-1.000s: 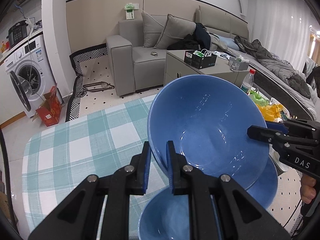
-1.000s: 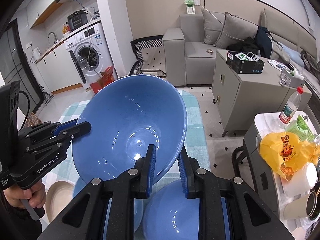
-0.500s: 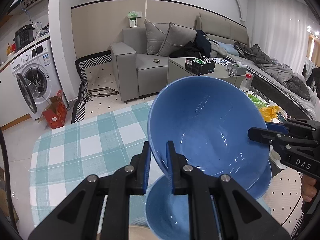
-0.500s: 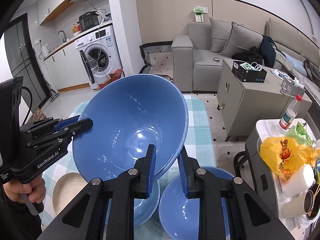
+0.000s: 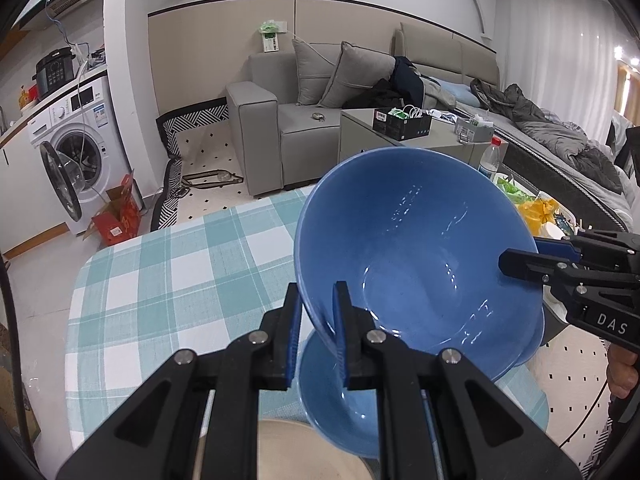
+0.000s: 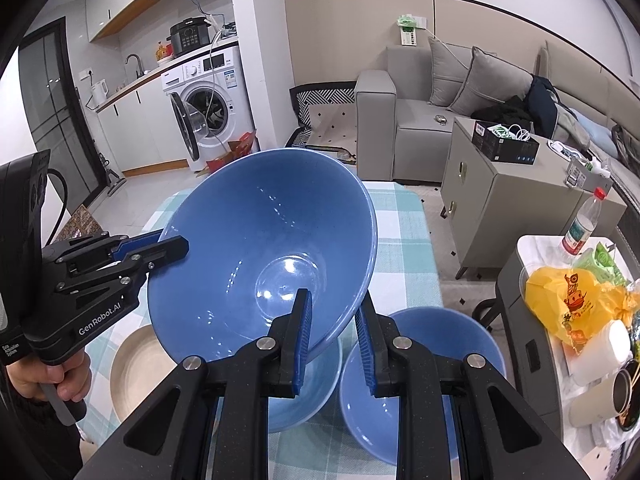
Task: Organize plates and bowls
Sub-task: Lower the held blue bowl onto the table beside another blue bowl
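Glossy blue conical bowl [image 5: 416, 256] — rim (thin) pinched by both grippers

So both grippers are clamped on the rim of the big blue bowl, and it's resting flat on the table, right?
Not flat on the table. Both the left gripper and right gripper clamp the big blue bowl by its rim, but the right wrist view shows it tilted and lifted above the smaller blue bowls.

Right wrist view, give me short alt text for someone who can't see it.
Two handheld grippers grip a large blue bowl by opposite rims, tilted above a checked tablecloth: the right gripper near, the left gripper at the far rim. Beneath sit two smaller blue bowls and a beige dish; a living room lies behind.
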Motion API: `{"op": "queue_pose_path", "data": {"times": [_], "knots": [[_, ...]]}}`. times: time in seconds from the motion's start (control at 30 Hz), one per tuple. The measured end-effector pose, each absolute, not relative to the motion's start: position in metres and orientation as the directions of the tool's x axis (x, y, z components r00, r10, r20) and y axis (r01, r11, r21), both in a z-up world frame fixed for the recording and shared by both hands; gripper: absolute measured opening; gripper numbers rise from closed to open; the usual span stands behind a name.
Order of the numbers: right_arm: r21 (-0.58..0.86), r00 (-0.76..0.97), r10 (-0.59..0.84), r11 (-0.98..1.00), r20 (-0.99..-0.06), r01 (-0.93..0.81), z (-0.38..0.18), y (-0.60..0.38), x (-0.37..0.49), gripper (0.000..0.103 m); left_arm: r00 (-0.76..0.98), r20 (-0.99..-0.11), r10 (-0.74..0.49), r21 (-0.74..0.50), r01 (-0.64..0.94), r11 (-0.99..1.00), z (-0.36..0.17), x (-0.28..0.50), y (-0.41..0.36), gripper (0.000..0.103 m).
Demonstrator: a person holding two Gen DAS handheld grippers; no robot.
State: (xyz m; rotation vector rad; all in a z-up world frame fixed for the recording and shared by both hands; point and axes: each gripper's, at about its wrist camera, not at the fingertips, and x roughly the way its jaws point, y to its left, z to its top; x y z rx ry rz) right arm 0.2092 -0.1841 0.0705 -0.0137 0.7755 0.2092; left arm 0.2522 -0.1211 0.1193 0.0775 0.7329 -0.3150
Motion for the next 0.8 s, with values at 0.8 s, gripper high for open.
{"op": "queue_pose_path", "data": {"times": [0.8], "knots": [[0.085,0.615,0.202,0.973,-0.762,-0.214,0.019,-0.169,0.202,0.022,0.641,-0.730,-0.234,-0.043,0.299,0.953,0.071,0.234,-0.112,0.013]]}}
